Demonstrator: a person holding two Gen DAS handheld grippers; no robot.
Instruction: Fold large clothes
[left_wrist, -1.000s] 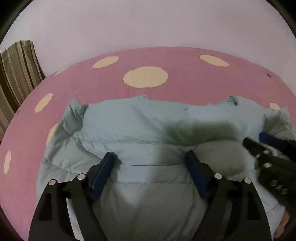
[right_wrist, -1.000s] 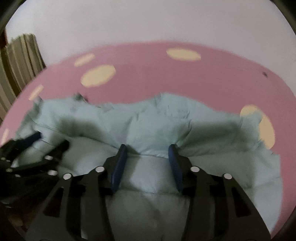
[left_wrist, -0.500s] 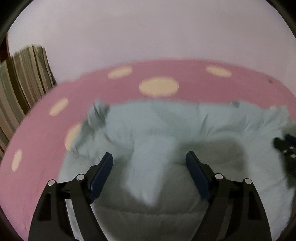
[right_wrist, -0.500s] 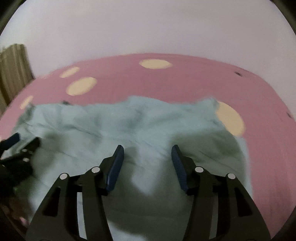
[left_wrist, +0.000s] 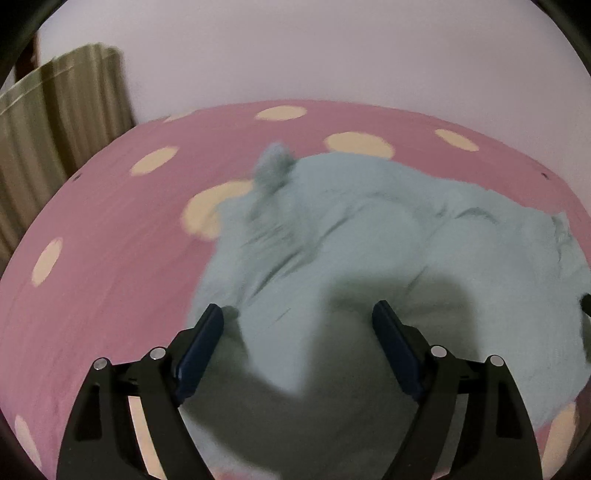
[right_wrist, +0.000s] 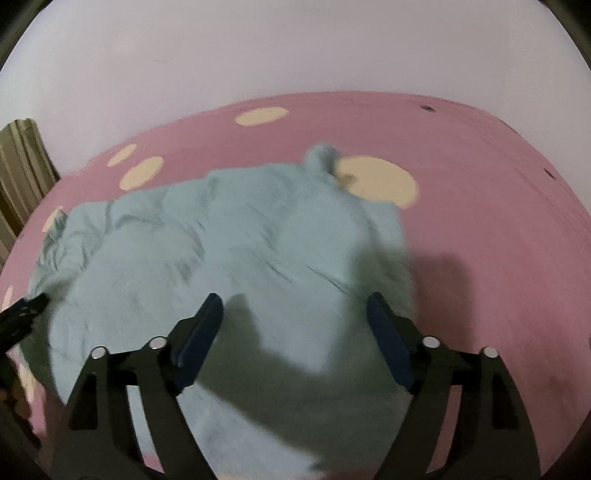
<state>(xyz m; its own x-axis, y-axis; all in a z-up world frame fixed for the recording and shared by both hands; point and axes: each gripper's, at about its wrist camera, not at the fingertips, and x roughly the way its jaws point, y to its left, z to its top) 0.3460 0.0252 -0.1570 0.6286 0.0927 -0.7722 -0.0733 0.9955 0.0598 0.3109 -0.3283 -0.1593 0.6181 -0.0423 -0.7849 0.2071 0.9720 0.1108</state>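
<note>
A pale blue-green padded garment (left_wrist: 388, 240) lies bunched on a pink bed cover with cream dots (left_wrist: 103, 236). My left gripper (left_wrist: 297, 325) is open and empty above the garment's left part. In the right wrist view the same garment (right_wrist: 221, 243) fills the middle. My right gripper (right_wrist: 293, 317) is open and empty above its right part. The left gripper's tip (right_wrist: 26, 308) shows at the left edge of the right wrist view. Both views are blurred by motion.
A pale wall (left_wrist: 314, 48) rises behind the bed. A striped olive curtain (left_wrist: 55, 118) hangs at the left; it also shows in the right wrist view (right_wrist: 22, 166). Bare pink cover (right_wrist: 498, 221) lies right of the garment.
Both grippers have lifted and drawn back from the garment. The right gripper's jaws have opened wider. The left view has swung left, the right view right.
</note>
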